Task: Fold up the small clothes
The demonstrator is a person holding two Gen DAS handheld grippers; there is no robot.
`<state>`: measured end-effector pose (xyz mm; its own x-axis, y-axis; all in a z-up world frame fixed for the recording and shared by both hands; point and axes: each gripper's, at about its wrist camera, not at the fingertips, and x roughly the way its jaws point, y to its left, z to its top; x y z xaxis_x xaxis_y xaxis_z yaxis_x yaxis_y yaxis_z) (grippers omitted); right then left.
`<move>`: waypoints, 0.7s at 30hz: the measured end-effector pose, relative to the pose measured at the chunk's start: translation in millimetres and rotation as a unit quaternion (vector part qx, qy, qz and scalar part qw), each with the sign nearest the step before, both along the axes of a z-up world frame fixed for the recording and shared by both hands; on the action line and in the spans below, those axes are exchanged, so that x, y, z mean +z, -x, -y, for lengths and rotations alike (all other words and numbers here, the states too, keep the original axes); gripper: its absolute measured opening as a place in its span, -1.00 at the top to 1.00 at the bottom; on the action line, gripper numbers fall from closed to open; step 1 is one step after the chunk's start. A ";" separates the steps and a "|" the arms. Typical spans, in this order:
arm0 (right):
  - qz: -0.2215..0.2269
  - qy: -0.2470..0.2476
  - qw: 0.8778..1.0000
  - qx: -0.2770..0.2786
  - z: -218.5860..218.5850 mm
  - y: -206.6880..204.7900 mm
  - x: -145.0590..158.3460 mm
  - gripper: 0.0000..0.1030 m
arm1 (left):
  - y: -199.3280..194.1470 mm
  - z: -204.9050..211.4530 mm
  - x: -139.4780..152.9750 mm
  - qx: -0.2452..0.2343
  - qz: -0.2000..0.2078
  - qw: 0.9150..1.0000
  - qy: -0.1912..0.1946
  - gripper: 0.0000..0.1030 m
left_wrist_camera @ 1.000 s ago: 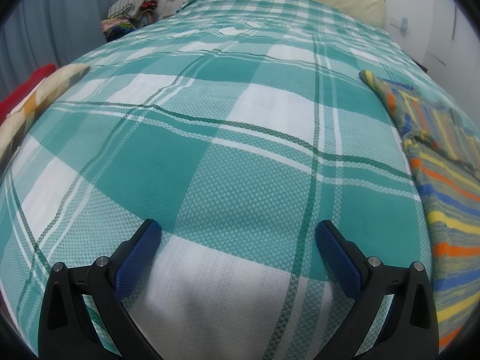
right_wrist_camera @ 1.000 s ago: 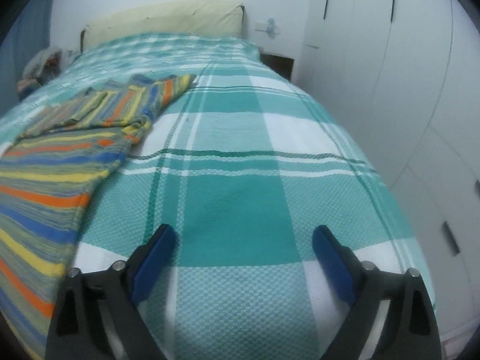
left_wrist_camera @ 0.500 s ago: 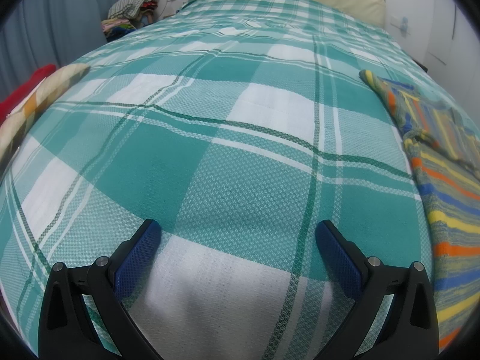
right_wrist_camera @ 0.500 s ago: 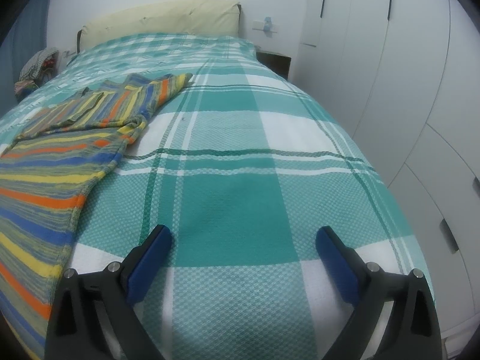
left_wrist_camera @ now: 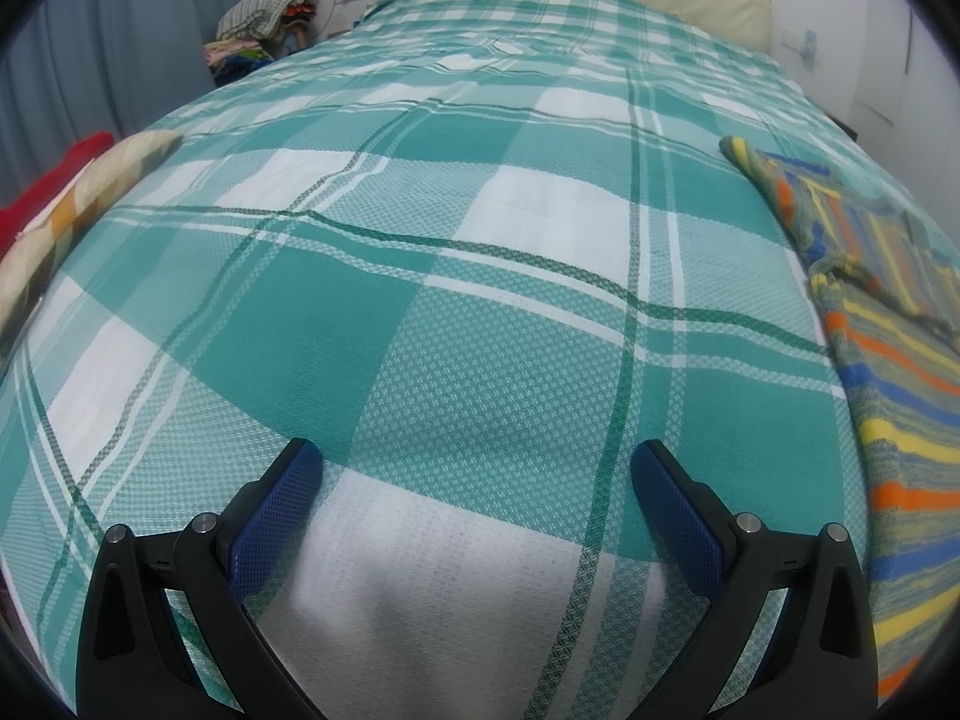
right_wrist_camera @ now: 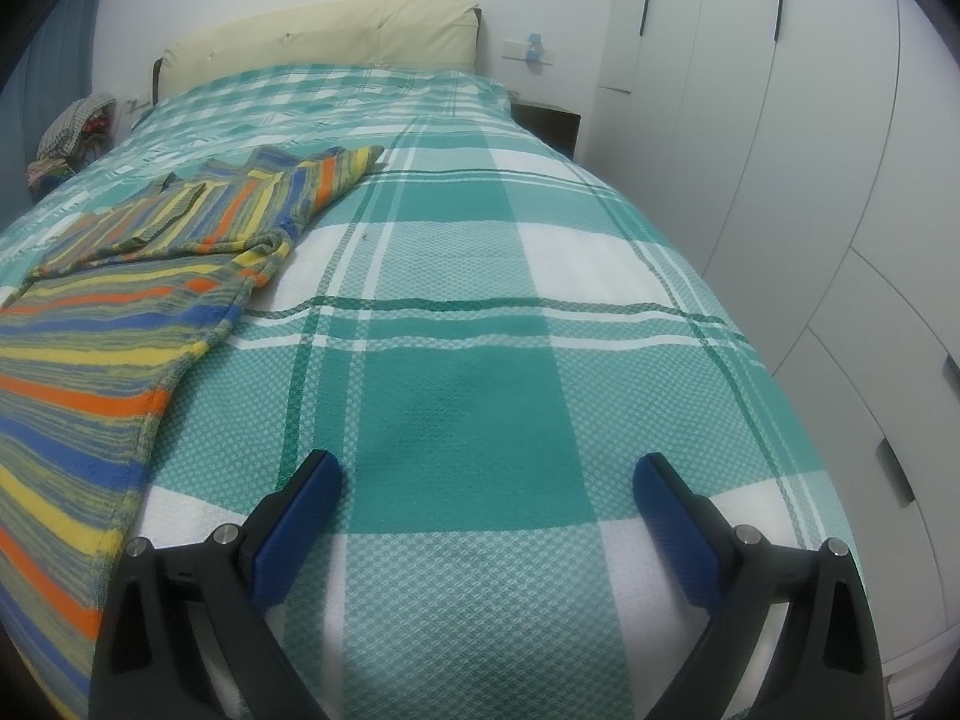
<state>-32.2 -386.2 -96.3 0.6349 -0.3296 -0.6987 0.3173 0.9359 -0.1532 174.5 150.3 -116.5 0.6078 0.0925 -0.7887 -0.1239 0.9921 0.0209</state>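
A small striped garment (right_wrist_camera: 108, 324) in orange, blue, yellow and grey lies flat on the green-and-white checked bedspread (right_wrist_camera: 480, 312), one sleeve (right_wrist_camera: 318, 180) reaching toward the headboard. It also shows at the right edge of the left wrist view (left_wrist_camera: 888, 360). My left gripper (left_wrist_camera: 477, 462) is open and empty over the bedspread (left_wrist_camera: 420, 300), left of the garment. My right gripper (right_wrist_camera: 486, 474) is open and empty over bare bedspread, right of the garment. Neither touches the garment.
A cream headboard (right_wrist_camera: 324, 36) stands at the far end. White wardrobe doors (right_wrist_camera: 840, 150) run along the right of the bed. A pile of clothes (left_wrist_camera: 264, 18) sits beyond the far left corner. A patterned cushion (left_wrist_camera: 72, 210) and a red item (left_wrist_camera: 48, 186) lie at the left edge.
The right gripper's view has risen and tilted up a little, showing more of the wardrobe and headboard. The left gripper has stayed still. Both stay open.
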 end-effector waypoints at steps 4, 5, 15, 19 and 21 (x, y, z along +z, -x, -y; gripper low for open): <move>0.000 0.000 1.000 0.000 0.3 0.1 0.1 -0.89 | -0.1 -0.5 -0.2 0.000 -0.001 1.000 0.000 -0.99; 0.000 0.000 1.000 0.000 0.4 0.0 0.1 -0.89 | -0.1 -0.3 -0.2 0.000 -0.001 1.000 0.000 -0.99; -0.010 -0.021 1.000 -0.001 6.4 -3.8 -2.6 -0.95 | 3.8 3.6 1.8 0.000 -0.022 1.000 -0.007 -0.99; -0.034 -0.058 0.998 0.006 13.2 0.1 9.6 -0.94 | 32.6 2.3 25.4 -0.052 -0.057 0.996 0.050 -0.95; -0.031 -0.093 0.995 0.019 6.0 22.2 28.9 -0.89 | 72.3 5.1 42.4 -0.108 -0.050 0.989 0.089 -0.95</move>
<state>-54.4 -392.2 -67.4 0.5986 -0.1670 -0.7834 0.2762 0.9611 0.0061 102.2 145.2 -74.2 0.5165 -0.1769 -0.8378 0.0846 0.9842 -0.1557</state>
